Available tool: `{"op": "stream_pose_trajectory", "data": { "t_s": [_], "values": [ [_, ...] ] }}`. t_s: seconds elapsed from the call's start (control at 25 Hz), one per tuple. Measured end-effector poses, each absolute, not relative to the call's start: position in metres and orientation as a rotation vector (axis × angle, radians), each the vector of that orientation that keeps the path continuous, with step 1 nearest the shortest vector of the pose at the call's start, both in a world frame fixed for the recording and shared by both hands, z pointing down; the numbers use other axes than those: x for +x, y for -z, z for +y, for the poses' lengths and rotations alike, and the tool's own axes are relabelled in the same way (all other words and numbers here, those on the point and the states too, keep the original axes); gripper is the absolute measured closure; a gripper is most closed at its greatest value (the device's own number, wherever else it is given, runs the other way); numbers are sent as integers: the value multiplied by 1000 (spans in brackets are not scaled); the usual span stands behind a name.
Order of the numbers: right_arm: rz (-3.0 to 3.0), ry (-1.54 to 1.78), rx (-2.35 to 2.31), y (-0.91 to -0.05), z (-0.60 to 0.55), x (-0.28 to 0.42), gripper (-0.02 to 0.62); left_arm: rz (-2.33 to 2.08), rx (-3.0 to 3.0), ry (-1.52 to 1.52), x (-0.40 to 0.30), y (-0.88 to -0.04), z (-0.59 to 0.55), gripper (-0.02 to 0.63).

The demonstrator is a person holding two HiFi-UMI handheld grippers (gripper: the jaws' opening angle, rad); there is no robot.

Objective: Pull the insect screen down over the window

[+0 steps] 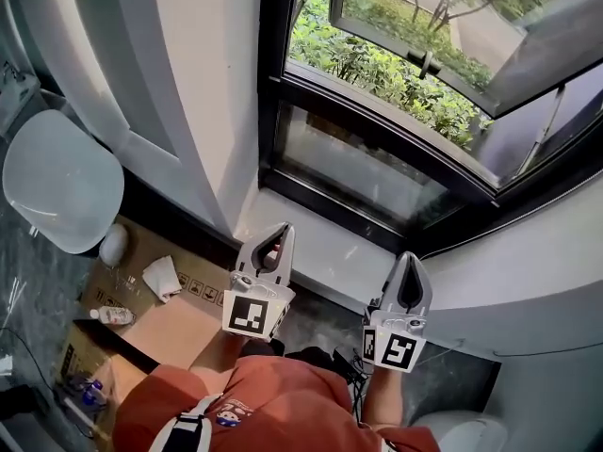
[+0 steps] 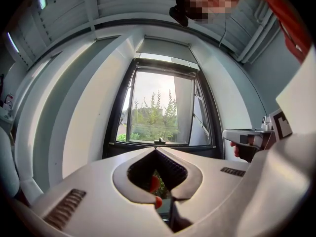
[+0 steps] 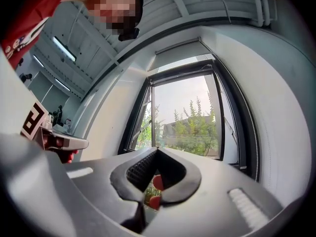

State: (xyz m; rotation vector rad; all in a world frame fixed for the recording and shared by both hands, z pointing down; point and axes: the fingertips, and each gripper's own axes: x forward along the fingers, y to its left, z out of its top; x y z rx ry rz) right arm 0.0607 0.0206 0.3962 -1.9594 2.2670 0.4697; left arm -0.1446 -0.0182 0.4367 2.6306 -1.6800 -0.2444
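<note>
Before the window [image 1: 377, 163], nothing grasped
Both clenched empty, our left gripper [image 1: 281, 229] and right gripper [image 1: 412, 257] should grasp the screen bar [image 2: 165, 67] atop the window and pull evenly.

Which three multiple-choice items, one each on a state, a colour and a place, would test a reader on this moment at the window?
1. The left gripper and the right gripper are:
A. both shut and empty
B. both wide open
C. one open, one shut

2. The window frame is:
A. white
B. black
C. brown

3. The plastic bottle lies:
A. between the left gripper's jaws
B. between the right gripper's jaws
C. on the cardboard box

Answers:
1 A, since each gripper view shows its jaw tips meeting with nothing between them.
2 B, since the head view shows dark black bars around the glass.
3 C, since the head view shows the bottle on its side on the printed cardboard at lower left.
</note>
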Motion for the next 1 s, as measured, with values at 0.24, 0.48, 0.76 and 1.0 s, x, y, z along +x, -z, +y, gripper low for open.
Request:
{"op": "stream_pose_trajectory", "data": {
  "t_s": [0.24, 0.48, 0.76, 1.0],
  "values": [
    [2229, -449, -1969, -397, 6, 67, 586, -1667, 2656, 241, -140, -439, -35, 601],
    [2210, -439, -1954, -403, -19, 79, 586, -1678, 2680, 223, -128, -436, -60, 601],
    [2151, -450, -1967, -397, -53, 120, 586, -1654, 2728, 238, -89, -426, -100, 601],
    [2093, -440, -2007, -396, -84, 167, 586, -1632, 2782, 243, -43, -413, -137, 601]
  ]
}}
